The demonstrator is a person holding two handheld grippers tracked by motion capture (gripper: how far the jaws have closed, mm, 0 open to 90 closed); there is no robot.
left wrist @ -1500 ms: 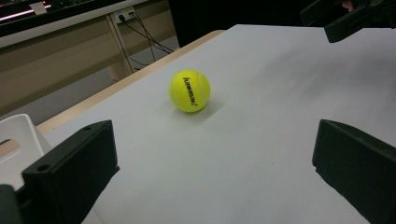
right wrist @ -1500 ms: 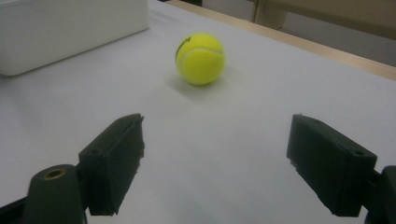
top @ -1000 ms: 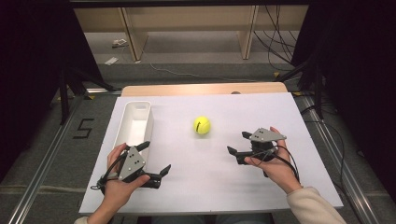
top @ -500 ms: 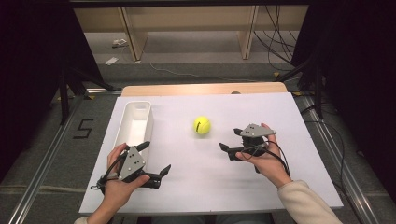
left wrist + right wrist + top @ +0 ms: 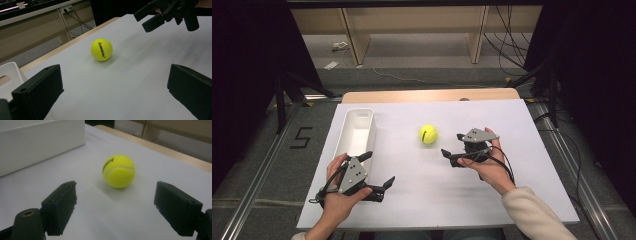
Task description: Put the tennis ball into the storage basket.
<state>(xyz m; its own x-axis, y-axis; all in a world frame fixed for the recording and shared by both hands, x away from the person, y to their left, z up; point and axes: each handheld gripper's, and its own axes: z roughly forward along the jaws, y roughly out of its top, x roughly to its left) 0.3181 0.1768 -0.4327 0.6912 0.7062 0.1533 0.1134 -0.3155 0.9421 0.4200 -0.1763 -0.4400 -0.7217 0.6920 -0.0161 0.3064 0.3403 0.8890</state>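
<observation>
One white bin [image 5: 357,131], nothing in it — one tennis ball [image 5: 428,134] sits right of it on the counter [image 5: 512,190]. Your right gripper [image 5: 451,145] nears the ball, fingers released; left gripper [image 5: 379,170] too — spread wide.

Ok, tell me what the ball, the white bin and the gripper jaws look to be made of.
Ball: fuzzy yellow felt with a pale curved seam and black print, likely a rubber-cored tennis ball. White bin: smooth, matt, thin-walled, probably moulded plastic. The jaws of the right gripper: matt black blocks with blunt edges, seemingly hard plastic, though the pictures leave that open.
</observation>
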